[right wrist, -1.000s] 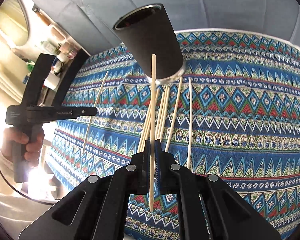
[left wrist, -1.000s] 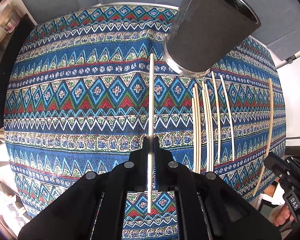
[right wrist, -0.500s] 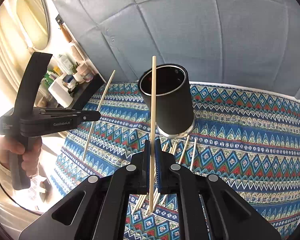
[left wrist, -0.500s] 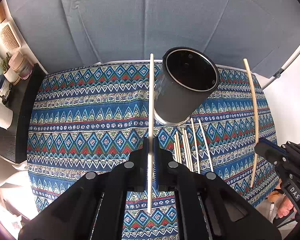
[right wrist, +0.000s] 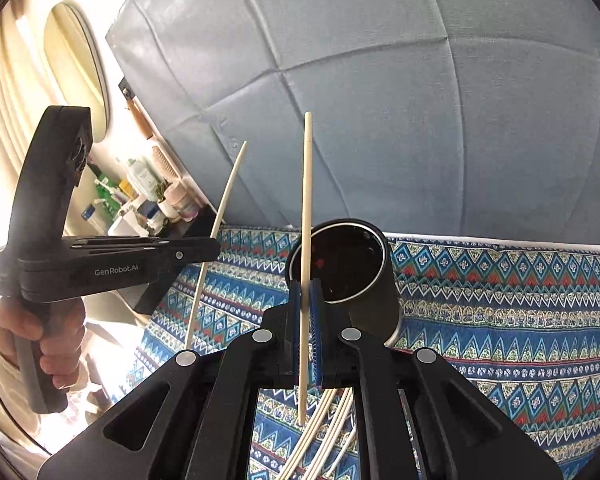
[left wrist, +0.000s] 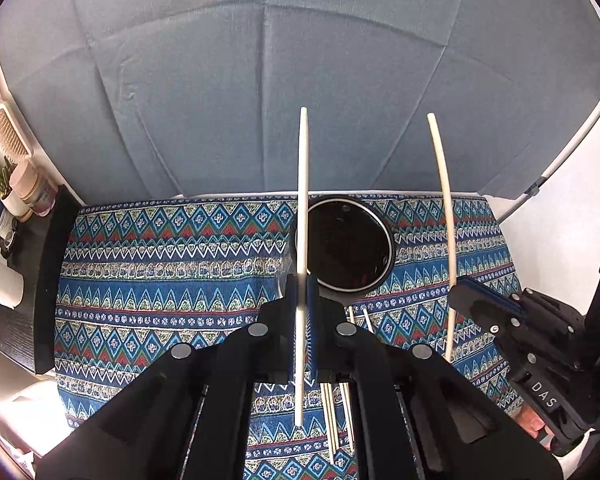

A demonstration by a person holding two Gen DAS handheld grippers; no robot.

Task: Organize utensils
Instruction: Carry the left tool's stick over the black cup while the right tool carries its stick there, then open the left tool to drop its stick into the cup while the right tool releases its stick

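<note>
Now both tongs pinch chopsticks (left wrist: 302,240) upright; tips above cup (left wrist: 346,254).

Cup (left wrist: 346,252) mouth open, unobstructed from above. Loose sticks (right wrist: 328,436) crowd desk (left wrist: 160,280) just before it; left half of desk bare.

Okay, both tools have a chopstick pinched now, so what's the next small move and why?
Probably tip the left tool so its pale wooden chopstick points down into the black cylindrical holder. The stick is upright beside the open mouth, and the right tool is waiting with its own chopstick.
</note>
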